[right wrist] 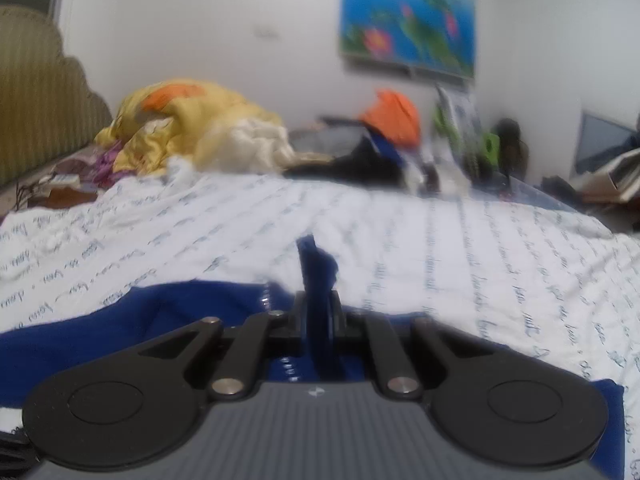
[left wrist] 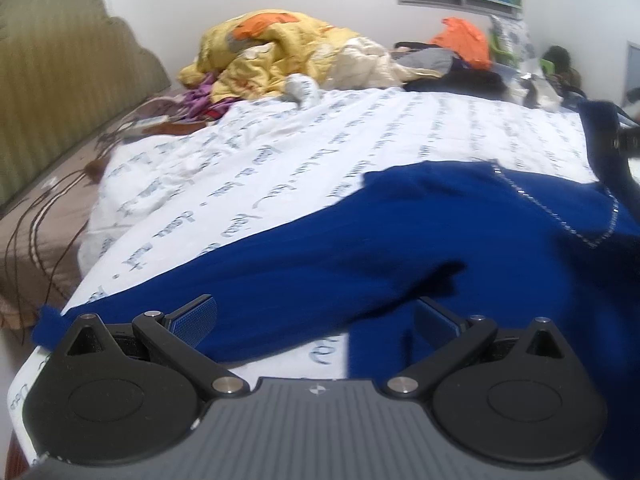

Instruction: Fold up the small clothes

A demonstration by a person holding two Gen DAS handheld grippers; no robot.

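**Blue garment held at one end by the right hand-held gripper, left one spread wide**

The left hand-held gripper (left wrist: pixel 314 316) stands with its two fingers far apart, and nothing is between them. The blue pads of the fingers (left wrist: pixel 196 318) hang just over the near edge of the blue garment (left wrist: pixel 360 248), but whether they touch the cloth I cannot tell. The garment lies directly in front of this gripper and stretches from the lower left to the right side of the view, spread on the white bedsheet (left wrist: pixel 280 152) with printed writing. A thin line of shiny small stones runs along the garment on the right side.

The right hand-held gripper (right wrist: pixel 318 304) has its fingers pressed together on a fold of the blue garment (right wrist: pixel 120 320). A narrow strip of blue cloth stands up between the fingers and sticks out beyond them. The rest of the garment spreads to the left and under this gripper, on the same bedsheet (right wrist: pixel 480 248).

Farther on the bed lies a crumpled yellow quilt (left wrist: pixel 272 52), and beside it an orange bag (left wrist: pixel 464 40). At the left is a padded headboard (left wrist: pixel 60 80). On the wall hangs a picture with lotus flowers (right wrist: pixel 408 12).
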